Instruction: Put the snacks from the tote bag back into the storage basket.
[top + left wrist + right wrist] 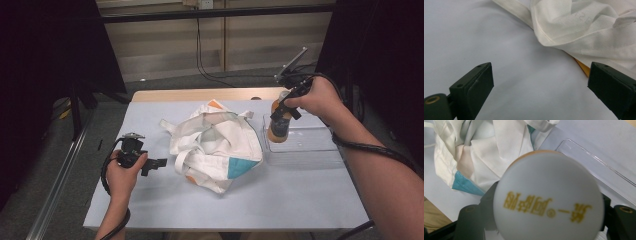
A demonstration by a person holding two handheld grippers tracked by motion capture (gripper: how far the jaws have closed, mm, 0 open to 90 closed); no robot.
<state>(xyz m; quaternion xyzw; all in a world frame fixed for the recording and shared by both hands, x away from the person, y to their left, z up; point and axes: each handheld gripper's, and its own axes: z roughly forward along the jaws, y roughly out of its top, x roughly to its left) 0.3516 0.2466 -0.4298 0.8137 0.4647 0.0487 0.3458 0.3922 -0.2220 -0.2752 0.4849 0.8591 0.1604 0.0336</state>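
The bag [215, 145] is cream-white with a teal patch near its right corner and orange bits at the far and near edges. The bottle [278, 125] is orange, its white cap [549, 197] printed with yellow characters. The tray [310, 147] is clear, the table [280, 200] pale grey-blue.

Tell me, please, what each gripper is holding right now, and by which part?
The right gripper clamps an orange bottle just below its white cap, over the clear tray. The left gripper is open and holds nothing.

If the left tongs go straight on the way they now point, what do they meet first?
Probably the white cloth bag: it lies just ahead of the open left tongs, slightly to the right, beyond bare table.
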